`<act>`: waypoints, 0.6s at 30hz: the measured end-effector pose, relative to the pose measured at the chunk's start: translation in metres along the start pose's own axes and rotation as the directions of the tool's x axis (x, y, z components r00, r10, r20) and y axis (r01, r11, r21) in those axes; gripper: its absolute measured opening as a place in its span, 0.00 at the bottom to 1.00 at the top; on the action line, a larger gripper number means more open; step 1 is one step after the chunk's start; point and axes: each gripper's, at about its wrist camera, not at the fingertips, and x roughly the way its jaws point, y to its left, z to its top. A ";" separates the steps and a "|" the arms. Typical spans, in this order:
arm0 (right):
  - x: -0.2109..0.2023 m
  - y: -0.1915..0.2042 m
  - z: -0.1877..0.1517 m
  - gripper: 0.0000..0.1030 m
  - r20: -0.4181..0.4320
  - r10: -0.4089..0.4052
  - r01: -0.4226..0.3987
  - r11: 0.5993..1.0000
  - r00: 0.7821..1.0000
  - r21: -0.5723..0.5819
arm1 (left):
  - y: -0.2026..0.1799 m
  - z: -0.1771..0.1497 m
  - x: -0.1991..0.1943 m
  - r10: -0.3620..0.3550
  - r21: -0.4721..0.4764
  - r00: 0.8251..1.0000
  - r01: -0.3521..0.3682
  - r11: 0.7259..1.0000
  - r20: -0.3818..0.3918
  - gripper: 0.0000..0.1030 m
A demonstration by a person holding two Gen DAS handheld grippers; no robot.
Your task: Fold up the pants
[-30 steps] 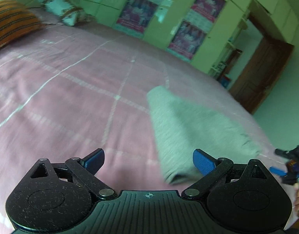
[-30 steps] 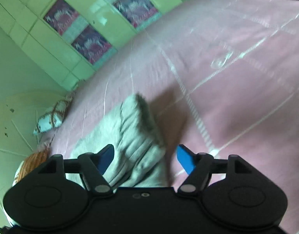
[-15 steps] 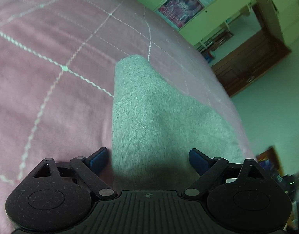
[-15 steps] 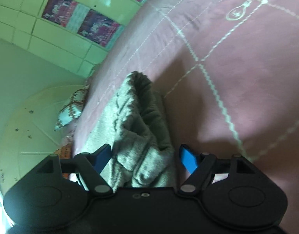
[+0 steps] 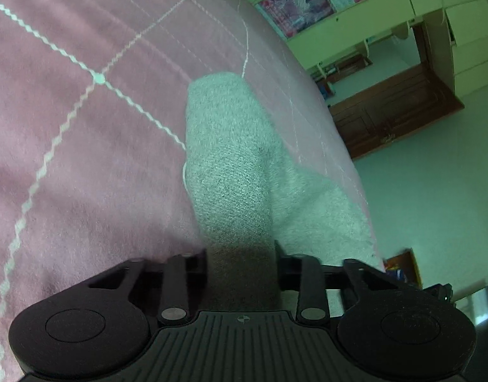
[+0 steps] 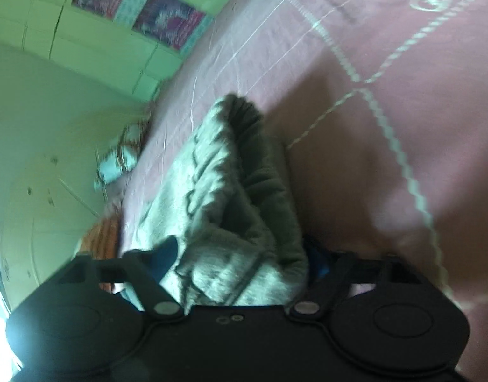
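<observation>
The grey knitted pants (image 5: 231, 159) lie in a long folded strip near the edge of the pink bed cover (image 5: 68, 159). My left gripper (image 5: 242, 254) is closing, and a raised ridge of the grey cloth is pinched between its jaws; the pads are hidden by the fabric. In the right wrist view the bunched, ribbed end of the pants (image 6: 218, 175) fills the gap of my right gripper (image 6: 244, 261). Its jaws are closing too, and both blue pads touch the cloth.
The bed's edge runs just right of the pants, with green floor (image 5: 434, 207) and a dark wooden door (image 5: 393, 111) beyond. Green cupboards with posters (image 5: 307, 3) line the wall. A patterned pillow (image 6: 116, 165) and an orange cushion (image 6: 103, 235) sit at the bed's far end.
Both grippers came down onto the pants and narrowed. The left jaws went from wide apart to pinching a ridge of cloth. The right jaws drew in around the bunched end.
</observation>
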 end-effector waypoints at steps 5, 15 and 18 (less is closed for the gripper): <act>-0.018 0.036 0.012 0.42 0.026 0.027 -0.024 0.993 0.999 -0.113 | -0.031 0.019 -0.022 -0.073 0.075 0.992 0.065 0.995 0.101 0.23; 0.028 0.106 0.118 0.42 0.063 0.174 -0.155 0.960 0.983 -0.235 | -0.033 0.152 0.002 -0.092 0.106 0.970 0.070 0.992 0.226 0.27; 0.072 0.089 0.152 0.68 0.085 0.148 -0.129 0.971 0.985 -0.199 | 0.015 0.164 0.043 0.161 -0.021 0.958 -0.161 0.987 0.237 1.00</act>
